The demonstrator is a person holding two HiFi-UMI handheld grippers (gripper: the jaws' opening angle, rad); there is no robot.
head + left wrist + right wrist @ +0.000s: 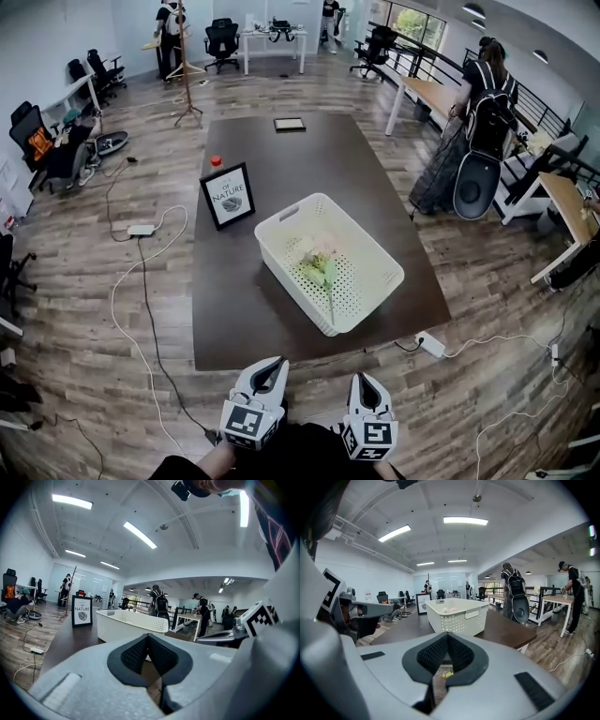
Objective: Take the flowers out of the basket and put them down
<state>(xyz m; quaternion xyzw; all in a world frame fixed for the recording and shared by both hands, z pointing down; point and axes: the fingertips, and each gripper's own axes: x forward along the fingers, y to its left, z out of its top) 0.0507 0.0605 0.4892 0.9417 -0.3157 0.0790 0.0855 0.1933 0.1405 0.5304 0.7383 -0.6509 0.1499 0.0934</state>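
A dark table [281, 178] fills the middle of the room. On it, toward the near right corner, stands a white perforated basket [377, 274], set at an angle. Left of the basket and apart from it a framed sign [228, 196] stands upright. The left gripper [277, 362] and right gripper [364, 379] hover side by side off the table's near edge, each with its jaws closed together and nothing between them. The flowers [317, 259] lie inside the basket, pale blooms toward its centre, stem toward the near wall.
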